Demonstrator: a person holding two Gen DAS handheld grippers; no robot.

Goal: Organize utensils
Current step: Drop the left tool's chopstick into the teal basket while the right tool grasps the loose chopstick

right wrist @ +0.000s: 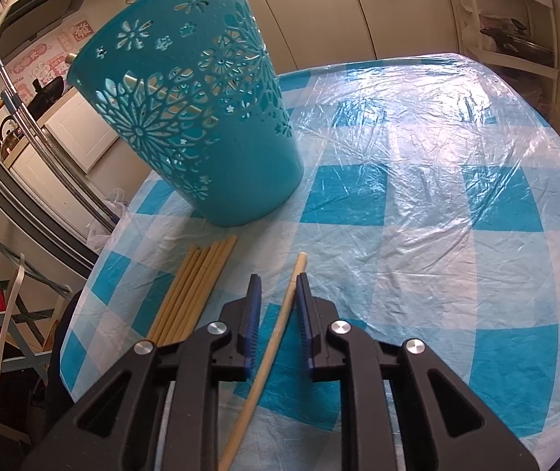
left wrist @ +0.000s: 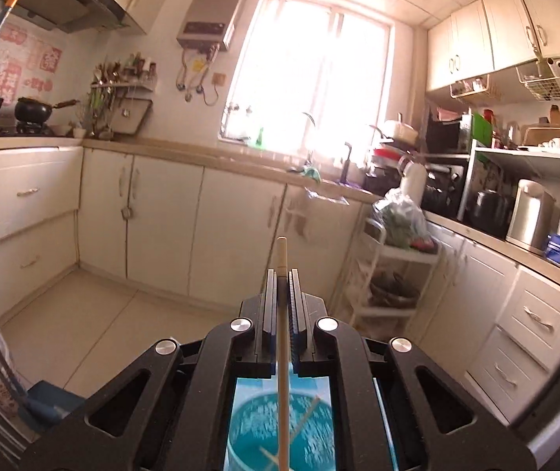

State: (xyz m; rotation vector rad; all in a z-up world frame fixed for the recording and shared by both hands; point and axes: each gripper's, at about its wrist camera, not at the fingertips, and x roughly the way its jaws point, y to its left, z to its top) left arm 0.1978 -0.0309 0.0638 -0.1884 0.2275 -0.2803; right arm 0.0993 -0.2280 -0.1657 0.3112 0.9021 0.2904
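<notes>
The left gripper is clamped on one chopstick, lifted above the teal basket near the table's far left edge. The right gripper stands partly open around a single chopstick without pressing it, beside the bundle at the near left edge. I'd tip the held stick steeply and release only once its tip is inside the rim.
</notes>
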